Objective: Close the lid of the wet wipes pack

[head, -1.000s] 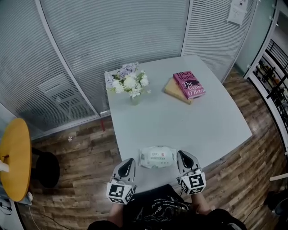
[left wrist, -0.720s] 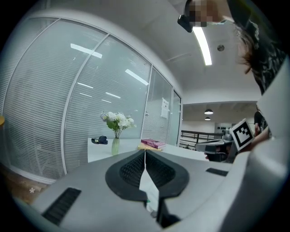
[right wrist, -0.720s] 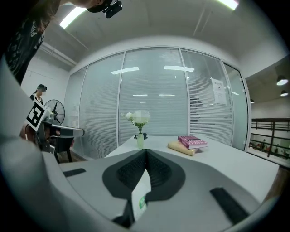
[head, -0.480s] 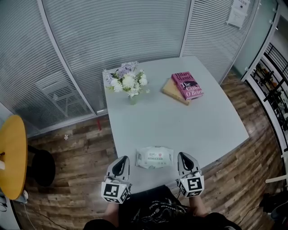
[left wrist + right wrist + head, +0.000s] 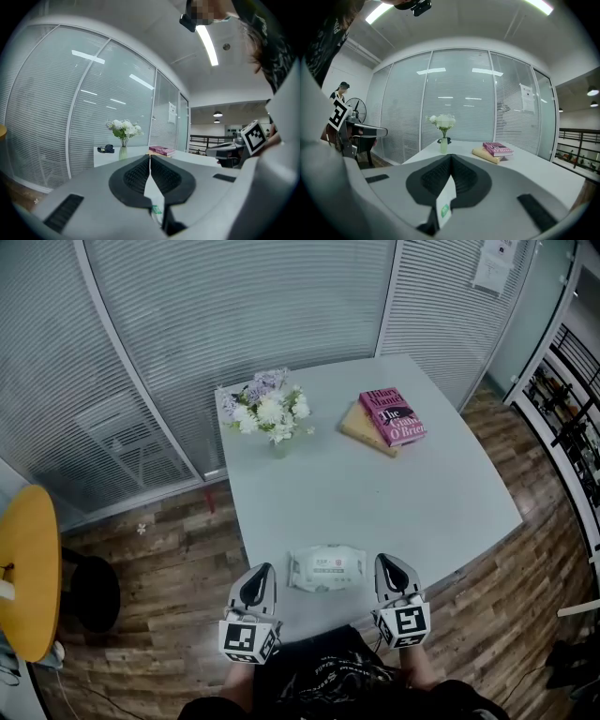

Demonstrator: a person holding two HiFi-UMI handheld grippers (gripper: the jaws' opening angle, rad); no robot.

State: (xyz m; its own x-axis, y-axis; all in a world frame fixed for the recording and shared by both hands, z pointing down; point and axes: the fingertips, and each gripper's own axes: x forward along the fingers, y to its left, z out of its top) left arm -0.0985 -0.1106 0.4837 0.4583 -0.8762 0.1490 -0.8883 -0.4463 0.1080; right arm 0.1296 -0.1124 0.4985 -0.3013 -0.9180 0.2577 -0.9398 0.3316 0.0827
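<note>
The white wet wipes pack (image 5: pixel 327 568) lies flat near the front edge of the pale grey table (image 5: pixel 375 493). Its lid looks flat, but I cannot tell whether it is latched. My left gripper (image 5: pixel 265 569) hovers just left of the pack and my right gripper (image 5: pixel 383 561) just right of it; neither touches it. Both point away from me, nearly level. In the left gripper view the left gripper (image 5: pixel 150 157) has its jaws pressed together with nothing between them. The right gripper (image 5: pixel 451 156) stands the same way in its own view. The pack is hidden in both gripper views.
A vase of white and purple flowers (image 5: pixel 272 413) stands at the table's far left. Two stacked books (image 5: pixel 392 418) lie at the far right. A yellow round table (image 5: pixel 28 568) stands at the left over the wooden floor. Glass walls with blinds close off the back.
The head view has shifted slightly. Both grippers stay shut on either side of the pack, and the pack has not moved.
</note>
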